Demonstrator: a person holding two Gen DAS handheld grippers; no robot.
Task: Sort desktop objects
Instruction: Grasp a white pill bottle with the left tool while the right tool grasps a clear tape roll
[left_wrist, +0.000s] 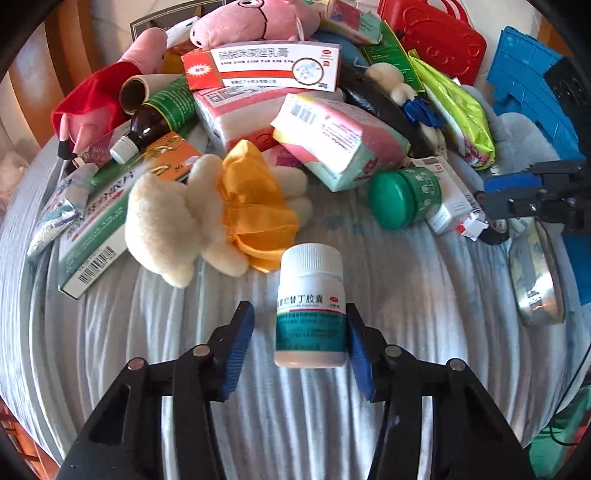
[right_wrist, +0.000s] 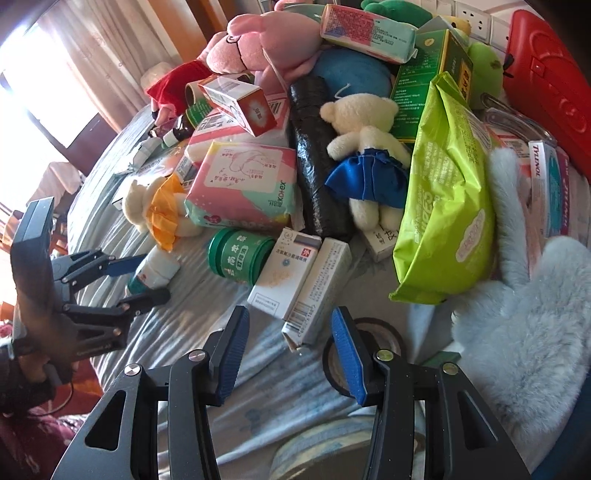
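White pill bottle (left_wrist: 310, 306) lies on the bedsheet (left_wrist: 406, 332) between left gripper (left_wrist: 300, 345) jaws: one pad touching, other still apart, not gripped. Right gripper (right_wrist: 290, 352) open, empty. Next: finish closing, then lift.

Striped cloth (left_wrist: 424, 295) bearing white bottle (left_wrist: 311, 306), green jar (left_wrist: 404, 195).

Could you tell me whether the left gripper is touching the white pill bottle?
Touching on one side: in the left wrist view, the left gripper meets the white pill bottle with one finger; the other stands clear.
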